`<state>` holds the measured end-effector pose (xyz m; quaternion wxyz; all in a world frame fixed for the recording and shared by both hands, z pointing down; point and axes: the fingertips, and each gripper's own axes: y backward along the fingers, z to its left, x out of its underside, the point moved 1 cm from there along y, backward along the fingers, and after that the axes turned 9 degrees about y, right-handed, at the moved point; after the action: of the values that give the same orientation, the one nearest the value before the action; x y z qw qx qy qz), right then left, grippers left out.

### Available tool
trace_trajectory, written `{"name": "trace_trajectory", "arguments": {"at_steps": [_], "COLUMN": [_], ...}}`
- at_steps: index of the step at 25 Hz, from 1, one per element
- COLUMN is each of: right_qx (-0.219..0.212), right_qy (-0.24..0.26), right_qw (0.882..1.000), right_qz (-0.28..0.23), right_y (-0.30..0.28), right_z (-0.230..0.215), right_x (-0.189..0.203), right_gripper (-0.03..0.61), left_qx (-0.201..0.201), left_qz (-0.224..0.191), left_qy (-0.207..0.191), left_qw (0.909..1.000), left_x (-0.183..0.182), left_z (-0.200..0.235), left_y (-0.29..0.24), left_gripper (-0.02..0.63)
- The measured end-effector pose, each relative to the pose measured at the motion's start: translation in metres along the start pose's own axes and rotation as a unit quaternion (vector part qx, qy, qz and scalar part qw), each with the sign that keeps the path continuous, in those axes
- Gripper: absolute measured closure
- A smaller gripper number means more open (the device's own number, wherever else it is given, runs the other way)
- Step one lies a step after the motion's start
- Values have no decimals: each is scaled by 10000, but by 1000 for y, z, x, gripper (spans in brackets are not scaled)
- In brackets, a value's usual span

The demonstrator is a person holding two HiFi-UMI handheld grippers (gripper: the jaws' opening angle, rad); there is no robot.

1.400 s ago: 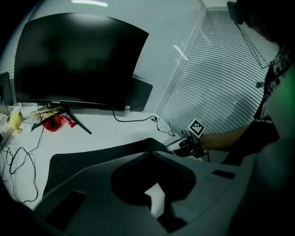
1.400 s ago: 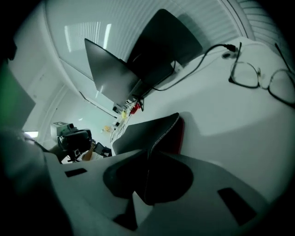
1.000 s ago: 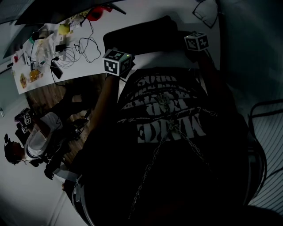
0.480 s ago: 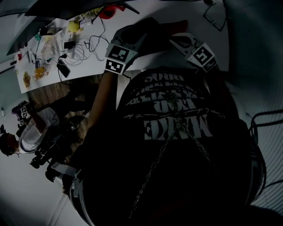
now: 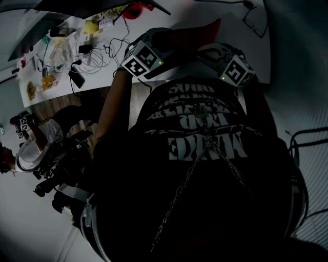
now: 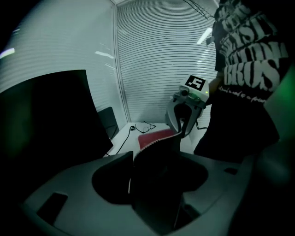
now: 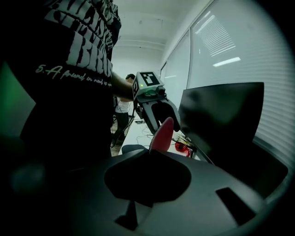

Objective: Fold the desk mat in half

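The desk mat (image 5: 197,31) is black on top and red underneath, and its near edge is lifted above the white desk (image 5: 92,77). My left gripper (image 5: 156,41) is at the raised edge. In the left gripper view its jaws are opening and stand wide apart (image 6: 161,159), with the mat (image 6: 159,152) upright in the gap. My right gripper (image 5: 212,51) is shut on the mat's other corner; the red side (image 7: 162,133) sticks up from its closed jaws (image 7: 150,156). Each gripper sees the other across the mat: the right gripper (image 6: 186,110) and the left gripper (image 7: 154,103).
Cables and small items (image 5: 66,48) litter the desk's left end, with a red object (image 5: 136,9) at the back. A pair of glasses (image 5: 255,20) lies at the far right. A dark monitor (image 6: 46,124) stands behind the mat. Another person (image 5: 33,153) sits at the lower left.
Both grippers have moved away from my body over the desk, lifting the mat's edge so its red underside shows. The left gripper's jaws have gone from shut to wide apart.
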<state>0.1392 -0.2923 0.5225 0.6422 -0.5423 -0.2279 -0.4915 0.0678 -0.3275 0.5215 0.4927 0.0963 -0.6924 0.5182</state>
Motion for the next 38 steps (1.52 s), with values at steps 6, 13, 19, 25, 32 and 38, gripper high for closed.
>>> {"name": "trace_trajectory", "arguments": {"at_steps": [6,13,19,25,32,38], "right_qx": [151,440,-123,-826,-697,-218], "right_qy": [-425,-475,-736,10,926,1131], "right_qw": [9990,9979,9971,9937,9752,9760], "right_qz": [48,91,-146,752,1885,1848], "right_y": [-2,7,8,-2,-20,-18], "right_z": [-1,-19,-35,-41,-77,-87], "right_x": [5,15,20,73,151,154], "right_gripper": [565,565,512,449,451,561], "left_qx": [-229,112,326,43,-339,-1218], "left_qz": [61,-466,-610,-520,-598,-773], "left_qy": [129,823,822,1019,1239,1739], "left_qw": [9996,9955,9942,9934,9899,9741], "left_x": [4,3,-15,-16,-17,6], "left_z": [7,-21,-57,-72,-85,-67], "left_y": [4,29,49,72,96,135], "left_gripper": [588,589,592,592,592,592]}}
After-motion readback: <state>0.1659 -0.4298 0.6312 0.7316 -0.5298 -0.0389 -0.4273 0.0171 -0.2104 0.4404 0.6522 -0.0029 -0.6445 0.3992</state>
